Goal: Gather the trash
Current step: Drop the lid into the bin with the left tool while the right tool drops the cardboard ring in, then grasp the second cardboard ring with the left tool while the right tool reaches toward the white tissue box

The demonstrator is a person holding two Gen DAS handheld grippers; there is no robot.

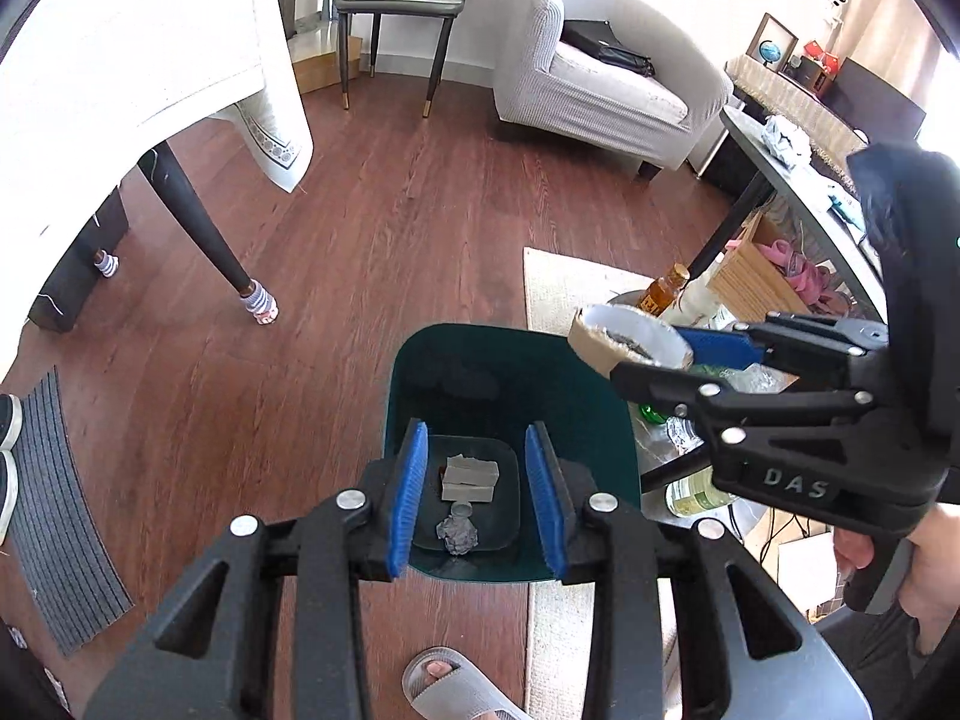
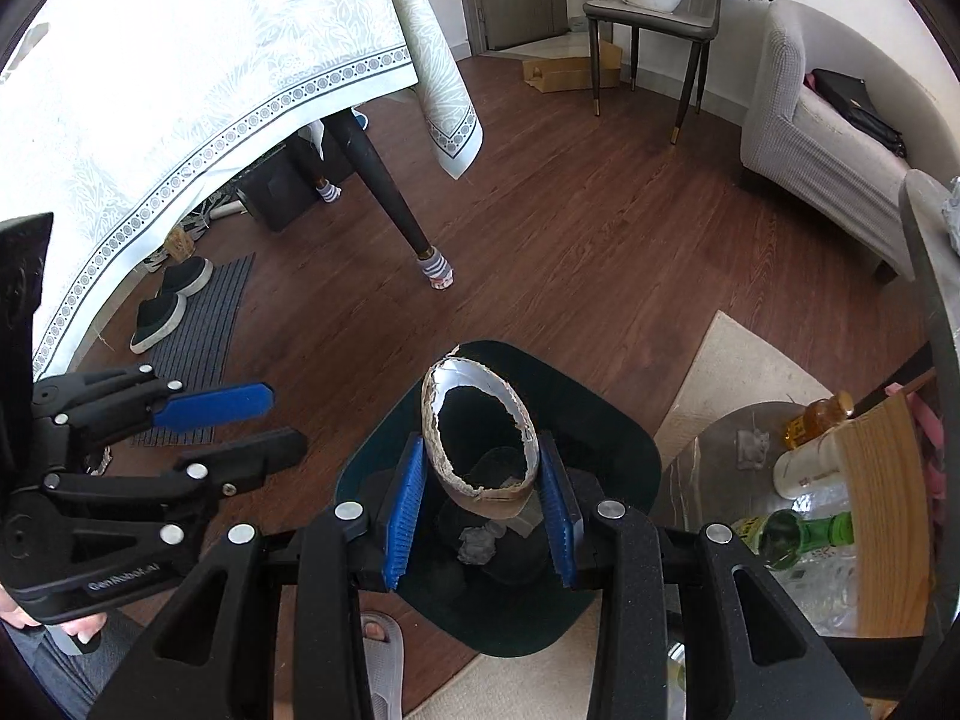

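A dark green trash bin (image 1: 456,372) stands on the wood floor; it also shows in the right wrist view (image 2: 606,420). Inside lie grey blocks (image 1: 470,476) and a crumpled grey wad (image 1: 457,535). My left gripper (image 1: 477,495) is open and empty, held over the bin's near rim. My right gripper (image 2: 480,507) is shut on a torn cardboard tube (image 2: 477,438) with a white inner lining, held above the bin. From the left wrist view the tube (image 1: 630,339) hangs at the bin's right rim in the right gripper (image 1: 684,360).
A low round table (image 2: 714,450) on the right holds bottles (image 2: 804,531) and a wooden box (image 2: 882,510). A tablecloth-covered table (image 2: 180,90) stands at the left, with a sofa (image 1: 600,90), a chair (image 1: 396,6), a doormat (image 1: 60,516) and my slippered foot (image 1: 444,681).
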